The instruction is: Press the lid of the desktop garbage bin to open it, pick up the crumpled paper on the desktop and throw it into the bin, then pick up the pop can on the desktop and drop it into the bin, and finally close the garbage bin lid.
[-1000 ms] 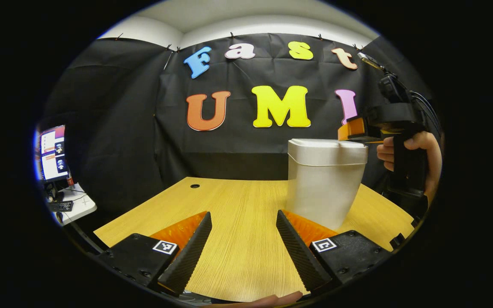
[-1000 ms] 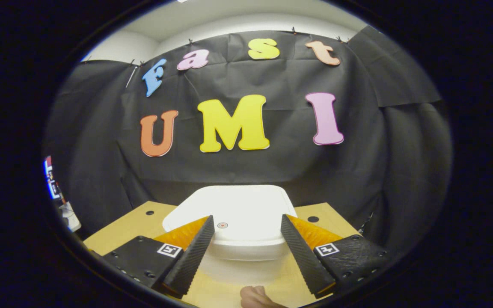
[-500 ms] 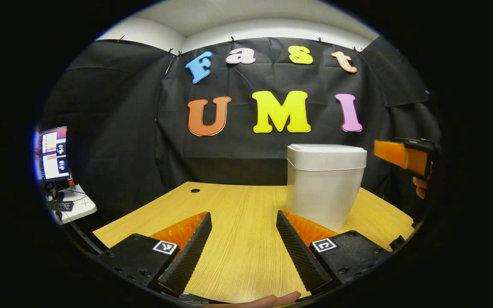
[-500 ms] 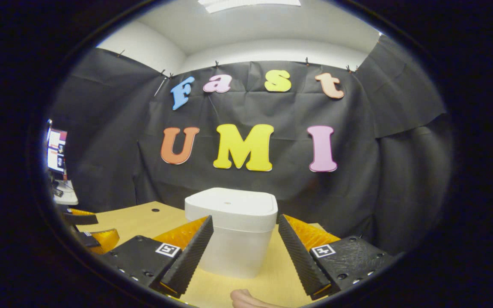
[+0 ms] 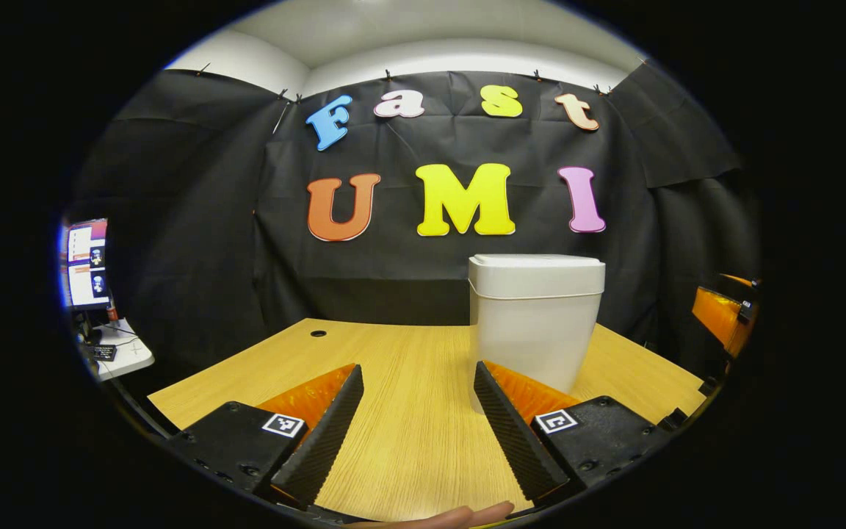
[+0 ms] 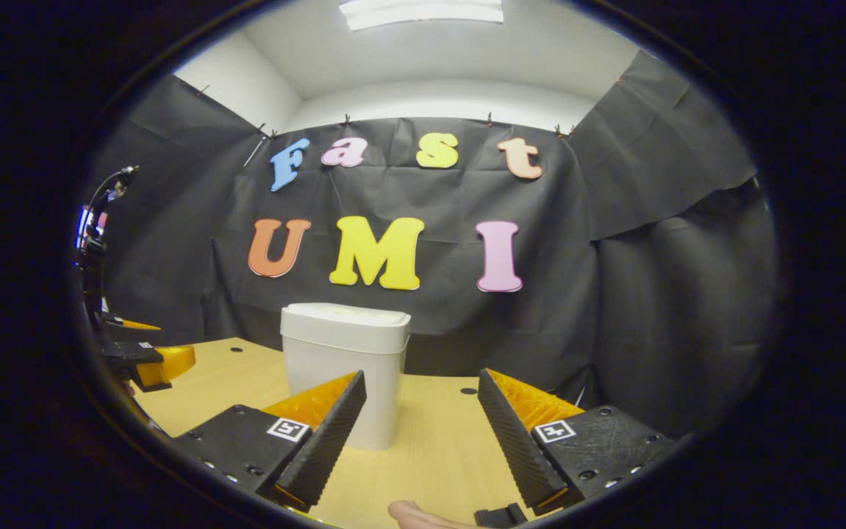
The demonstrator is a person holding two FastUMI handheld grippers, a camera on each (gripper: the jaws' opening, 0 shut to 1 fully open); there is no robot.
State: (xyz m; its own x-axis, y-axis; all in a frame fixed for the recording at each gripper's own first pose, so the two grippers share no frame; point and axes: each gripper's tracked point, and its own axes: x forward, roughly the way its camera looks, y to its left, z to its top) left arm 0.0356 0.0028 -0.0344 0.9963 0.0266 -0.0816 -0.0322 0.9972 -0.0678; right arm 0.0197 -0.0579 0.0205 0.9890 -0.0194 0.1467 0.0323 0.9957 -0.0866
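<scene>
1. Bin (image 5: 535,319) upright on the bench (image 5: 393,411), lid (image 5: 537,262) flat and shut on its rim.
2. No crumpled paper and no can to be seen on the bench around the bin; likely both inside already, though the closed lid hides the contents.
3. Left hand-held gripper (image 5: 417,422) released, fingers spread over bare bench just left of the bin, grasping nothing.
4. Right hand-held gripper (image 6: 421,433) likewise released and empty, low in front of the bin and a little to its right, apart from it.
5. Judging by the shut lid and both empty grippers well off the bin: final step apparently done, nothing obvious left.
</scene>
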